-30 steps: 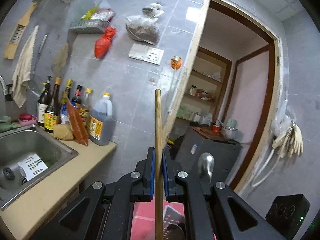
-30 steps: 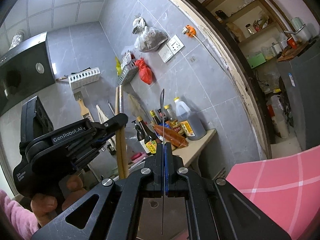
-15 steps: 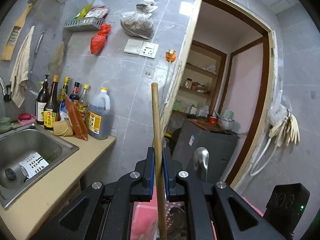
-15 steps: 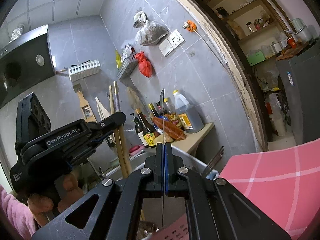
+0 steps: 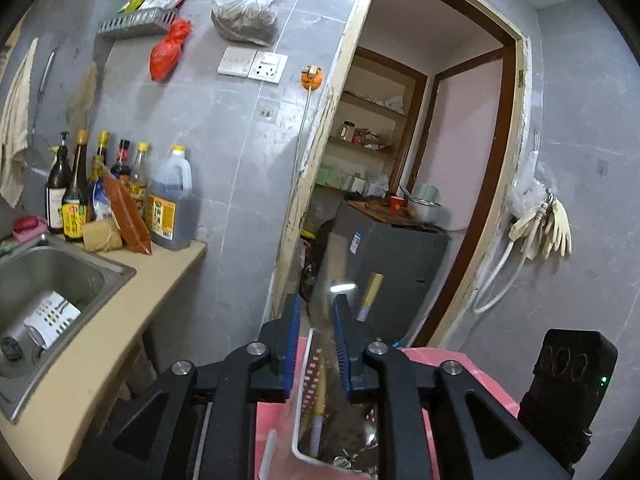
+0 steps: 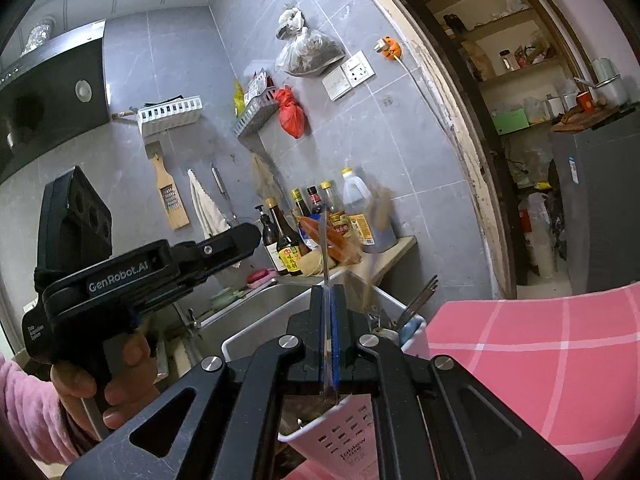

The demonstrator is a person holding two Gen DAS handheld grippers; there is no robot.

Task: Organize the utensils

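A small grey-tiled kitchen, seen from two hand-held tongs. A pink checked cloth covers the surface in the foreground. Beyond it is a steel sink set in a beige counter. A row of sauce and oil bottles stands at the back of the counter, and a white slotted insert lies inside the sink.

A white plastic utensil holder with slotted walls stands on the pink cloth, directly below both tongs. In its far section, several metal handles stick up and lean to the right. A pale blue piece sits beside them. The near section looks dark, and its contents are unclear.

The left gripper is black with blue pads, and a bare hand in a fuzzy pink sleeve holds it. Its jaws are parting, with a clear gap between the pads. Nothing is pressed between them, and only the holder's rim shows through the gap.

The right gripper is clamped nearly closed on a thin metal utensil. The utensil is seen edge-on as a bright upright sliver, rising from the pads above the holder. Its type cannot be told.

A pair of wooden chopsticks shows as a tilted brown blur, free of both tongs. They are over the holder's far rim with the lower end towards it. The blur makes it impossible to tell whether they touch the rim
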